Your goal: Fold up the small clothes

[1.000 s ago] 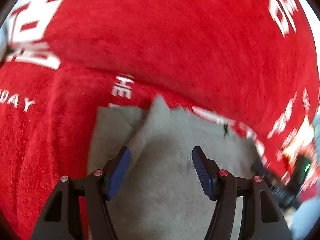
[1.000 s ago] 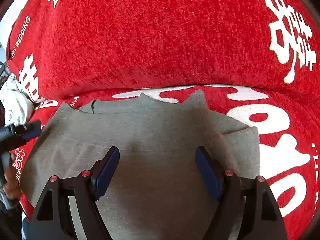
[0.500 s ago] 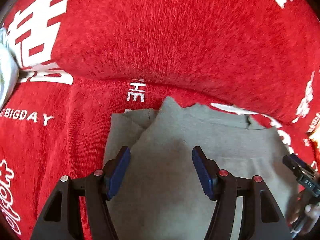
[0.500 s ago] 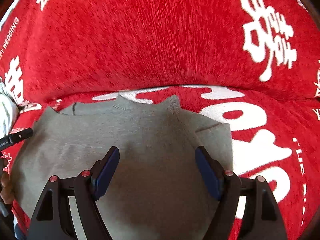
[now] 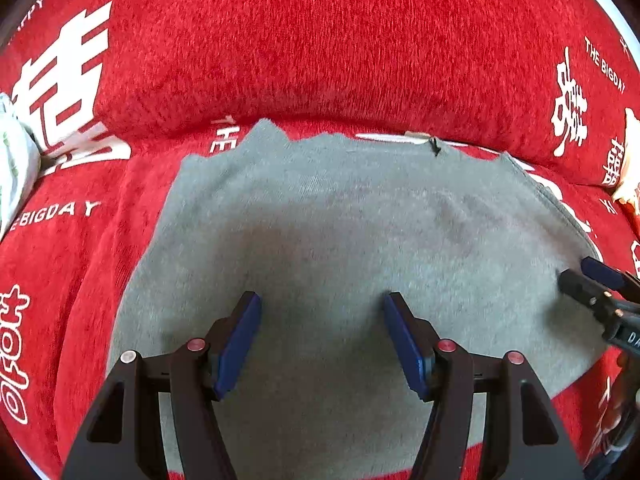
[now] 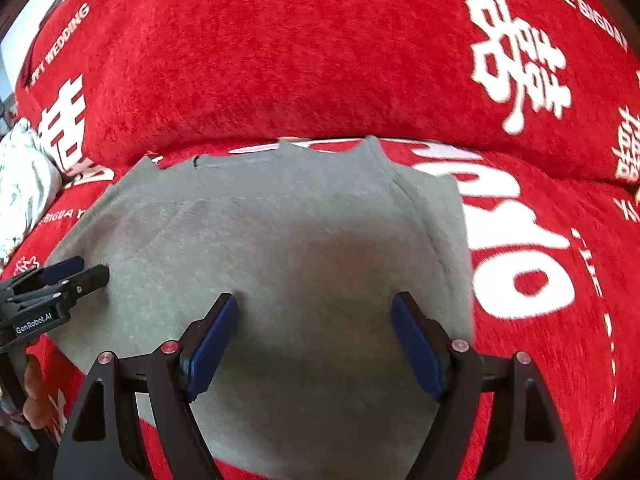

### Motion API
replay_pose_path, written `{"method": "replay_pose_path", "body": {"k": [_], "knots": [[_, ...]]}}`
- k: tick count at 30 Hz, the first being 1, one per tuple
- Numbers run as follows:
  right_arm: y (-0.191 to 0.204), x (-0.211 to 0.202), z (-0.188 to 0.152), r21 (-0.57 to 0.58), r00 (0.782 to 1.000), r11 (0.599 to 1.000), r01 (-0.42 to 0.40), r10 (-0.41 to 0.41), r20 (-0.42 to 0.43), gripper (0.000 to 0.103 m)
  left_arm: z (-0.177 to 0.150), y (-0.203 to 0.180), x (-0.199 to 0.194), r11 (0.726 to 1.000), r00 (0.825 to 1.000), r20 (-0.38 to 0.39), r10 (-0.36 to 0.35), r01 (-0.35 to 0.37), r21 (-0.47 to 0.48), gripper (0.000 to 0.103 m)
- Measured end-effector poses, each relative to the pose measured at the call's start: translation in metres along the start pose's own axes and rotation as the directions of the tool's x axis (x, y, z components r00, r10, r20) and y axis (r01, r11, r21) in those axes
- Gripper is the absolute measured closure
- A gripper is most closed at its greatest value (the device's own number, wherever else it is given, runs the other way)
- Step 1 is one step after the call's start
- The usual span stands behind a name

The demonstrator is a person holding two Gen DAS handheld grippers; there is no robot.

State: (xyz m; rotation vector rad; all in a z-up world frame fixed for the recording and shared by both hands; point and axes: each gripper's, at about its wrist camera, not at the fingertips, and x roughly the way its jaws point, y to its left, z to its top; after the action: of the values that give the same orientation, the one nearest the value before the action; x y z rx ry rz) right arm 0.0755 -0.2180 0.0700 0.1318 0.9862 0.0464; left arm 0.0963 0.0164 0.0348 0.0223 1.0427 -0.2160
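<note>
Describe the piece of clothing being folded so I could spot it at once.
Look at the bright red plush sofa cover with white lettering. On its seat lies a flat grey knit garment, under both grippers. It is the only plain grey thing there; the crumpled white floral cloth sits off at the left edge.

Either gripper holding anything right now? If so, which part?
Nothing is held. The left gripper and right gripper both have open jaws above the grey garment, which lies flat on the red cover.
</note>
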Motion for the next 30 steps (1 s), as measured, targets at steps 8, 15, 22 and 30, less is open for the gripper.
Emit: {"method": "replay_pose_path", "body": {"k": [8,15,22,30], "knots": [[-0.014,-0.015,-0.022,0.008,0.999,0.999,0.051,-0.051,-0.019,0.021,-0.021,0.013,-0.013,1.000,0.999,-0.033,-0.013,0.012,-0.027,0.037],[-0.017,-0.034,-0.033,0.047,0.997,0.996,0.073,-0.072,-0.006,0.020,-0.035,0.028,-0.043,1.000,1.000,0.013,0.009,-0.008,-0.025,0.037],[-0.003,-0.046,-0.028,0.043,0.999,0.998,0.046,-0.047,0.017,0.020,-0.051,0.086,-0.046,0.980,0.999,0.017,-0.027,0.030,-0.195,0.037],[0.034,-0.034,-0.028,-0.042,1.000,0.999,0.008,-0.008,0.000,0.020,-0.064,0.143,-0.029,0.845,0.928,0.105,-0.356,0.368,-0.389,0.010]]}}
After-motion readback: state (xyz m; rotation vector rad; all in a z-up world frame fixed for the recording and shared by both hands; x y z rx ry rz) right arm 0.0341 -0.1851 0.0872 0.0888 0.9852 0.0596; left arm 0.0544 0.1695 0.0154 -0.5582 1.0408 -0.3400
